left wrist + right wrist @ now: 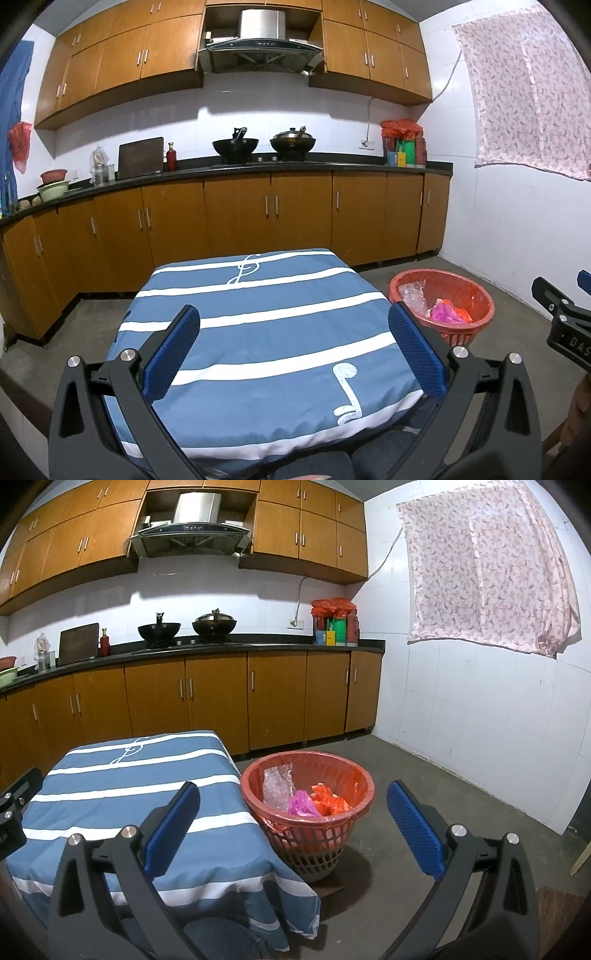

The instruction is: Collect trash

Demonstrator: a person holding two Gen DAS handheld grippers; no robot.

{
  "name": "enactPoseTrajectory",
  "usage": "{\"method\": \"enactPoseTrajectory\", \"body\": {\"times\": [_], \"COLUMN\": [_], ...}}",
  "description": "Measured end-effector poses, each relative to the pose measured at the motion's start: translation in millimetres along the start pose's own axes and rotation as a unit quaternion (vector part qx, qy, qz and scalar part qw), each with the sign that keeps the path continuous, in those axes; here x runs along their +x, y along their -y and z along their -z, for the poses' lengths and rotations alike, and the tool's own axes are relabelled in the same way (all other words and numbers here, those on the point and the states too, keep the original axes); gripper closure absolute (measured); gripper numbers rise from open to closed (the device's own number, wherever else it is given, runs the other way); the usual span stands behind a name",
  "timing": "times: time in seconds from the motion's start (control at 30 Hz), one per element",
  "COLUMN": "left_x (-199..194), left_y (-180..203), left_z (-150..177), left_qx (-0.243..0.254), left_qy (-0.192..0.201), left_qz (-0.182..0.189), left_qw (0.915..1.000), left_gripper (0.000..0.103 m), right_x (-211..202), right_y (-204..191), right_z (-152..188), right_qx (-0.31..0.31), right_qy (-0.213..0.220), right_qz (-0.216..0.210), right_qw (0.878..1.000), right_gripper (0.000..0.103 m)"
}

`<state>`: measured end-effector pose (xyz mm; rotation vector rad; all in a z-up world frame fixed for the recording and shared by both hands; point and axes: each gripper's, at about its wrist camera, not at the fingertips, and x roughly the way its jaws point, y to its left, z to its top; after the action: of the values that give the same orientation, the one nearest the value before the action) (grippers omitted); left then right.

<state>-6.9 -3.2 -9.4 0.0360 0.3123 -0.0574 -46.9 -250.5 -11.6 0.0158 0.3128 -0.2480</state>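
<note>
A red waste basket (308, 843) lined with a red bag stands on the floor right of the table; it also shows in the left wrist view (476, 295). Inside lie clear crumpled plastic (277, 782), a pink bag (301, 803) and an orange bag (328, 799). The table wears a blue cloth with white stripes (258, 332), bare of trash in both views. My left gripper (293, 347) is open and empty above the table's near part. My right gripper (293, 827) is open and empty, held near the basket's front. Its body also shows in the left wrist view (565, 317).
Wooden kitchen cabinets (258, 218) and a dark counter with two woks (236, 146) run along the far wall. A white tiled wall (480, 720) with a pink curtain (487, 565) is on the right. Grey concrete floor (424, 775) surrounds the basket.
</note>
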Motion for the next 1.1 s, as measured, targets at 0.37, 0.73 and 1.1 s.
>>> {"method": "enactPoseTrajectory", "body": {"times": [0.37, 0.73, 1.1], "left_x": [-2.1, -2.3, -2.4], "left_y": [-0.6, -2.4, -2.6], "left_z": [-1.9, -2.7, -3.0], "left_qx": [-0.001, -0.002, -0.003], "left_qy": [0.003, 0.003, 0.002], "left_qz": [0.004, 0.004, 0.003], "left_qw": [1.0, 1.0, 1.0], "left_gripper": [0.002, 0.002, 0.002], "right_x": [-0.4, -1.7, -1.8], "right_y": [0.8, -0.1, -0.7], "right_z": [-0.9, 1.2, 3.3], "right_qx": [0.001, 0.004, 0.004], "right_qy": [0.002, 0.001, -0.001], "right_qz": [0.002, 0.001, 0.0], "right_qw": [1.0, 1.0, 1.0], "right_gripper": [0.004, 0.004, 0.004]}}
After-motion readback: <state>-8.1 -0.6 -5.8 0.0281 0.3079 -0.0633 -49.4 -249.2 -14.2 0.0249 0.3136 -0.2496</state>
